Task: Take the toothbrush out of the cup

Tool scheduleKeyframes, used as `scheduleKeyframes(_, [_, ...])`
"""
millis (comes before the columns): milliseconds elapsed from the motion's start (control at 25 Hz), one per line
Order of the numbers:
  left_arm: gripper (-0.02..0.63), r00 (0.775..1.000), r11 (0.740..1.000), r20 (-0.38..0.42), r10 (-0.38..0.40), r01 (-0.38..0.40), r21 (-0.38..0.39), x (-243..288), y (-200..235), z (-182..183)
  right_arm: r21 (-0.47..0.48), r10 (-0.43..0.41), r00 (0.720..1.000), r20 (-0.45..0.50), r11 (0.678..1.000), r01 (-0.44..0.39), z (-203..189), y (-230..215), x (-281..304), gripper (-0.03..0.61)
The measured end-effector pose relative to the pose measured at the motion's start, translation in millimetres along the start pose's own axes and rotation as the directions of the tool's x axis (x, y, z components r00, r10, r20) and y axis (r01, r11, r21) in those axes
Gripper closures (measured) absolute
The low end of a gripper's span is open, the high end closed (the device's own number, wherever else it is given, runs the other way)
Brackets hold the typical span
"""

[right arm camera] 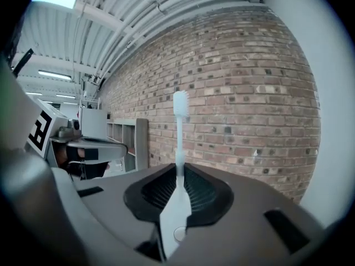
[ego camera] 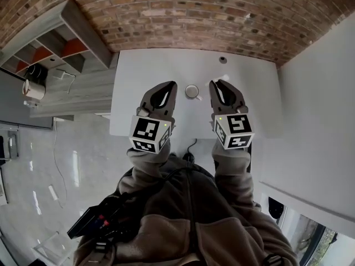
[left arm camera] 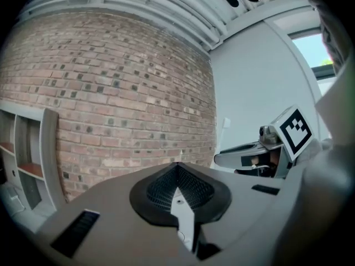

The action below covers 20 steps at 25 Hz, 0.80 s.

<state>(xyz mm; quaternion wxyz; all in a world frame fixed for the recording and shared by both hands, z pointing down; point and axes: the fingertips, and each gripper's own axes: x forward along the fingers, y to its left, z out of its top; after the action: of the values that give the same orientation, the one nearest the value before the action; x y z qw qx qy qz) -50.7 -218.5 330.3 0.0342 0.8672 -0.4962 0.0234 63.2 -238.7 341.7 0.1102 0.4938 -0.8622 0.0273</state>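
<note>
Centrally in the head view lies the white table (ego camera: 252, 96), below the brick wall (ego camera: 222, 15). The left gripper (ego camera: 171, 86), centre-left, has its jaws pressed together on nothing. The right gripper (right arm camera: 180, 168) clamps the toothbrush (right arm camera: 179, 132), which is out of the cup (ego camera: 192, 91). The cup stands between both grippers.

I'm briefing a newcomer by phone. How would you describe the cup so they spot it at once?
Find the white table below the brick wall. Between the tips of the left gripper and the right gripper, which holds the toothbrush, stands the cup: small, round, pale-rimmed, unlike the smaller dark spot nearer the wall.
</note>
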Motion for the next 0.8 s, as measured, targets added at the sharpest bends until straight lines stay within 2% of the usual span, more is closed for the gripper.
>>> scheduleKeyframes(160, [0.611, 0.997, 0.999, 0.072, 0.007, -0.010, 0.045, -4, -6, 39, -0.031, -0.009, 0.997, 0.074, 0.999, 0.011, 37, -2, -19, 0.534])
scheduleKeyframes(400, [0.611, 0.988, 0.987, 0.152, 0.014, -0.038, 0.158, -7, -18, 82, -0.072, -0.004, 0.989, 0.151, 0.997, 0.015, 75, -4, -40, 0.534])
scheduleKeyframes(680, [0.611, 0.974, 0.978, 0.224, 0.033, -0.078, 0.195, -6, -21, 112, -0.096, -0.010, 0.979, 0.205, 0.995, 0.030, 103, -11, -50, 0.534])
scheduleKeyframes(800, [0.611, 0.973, 0.977, 0.227, 0.046, -0.091, 0.191, -5, -20, 119, -0.099, -0.005, 0.977, 0.215, 0.995, 0.027, 108, -12, -50, 0.534])
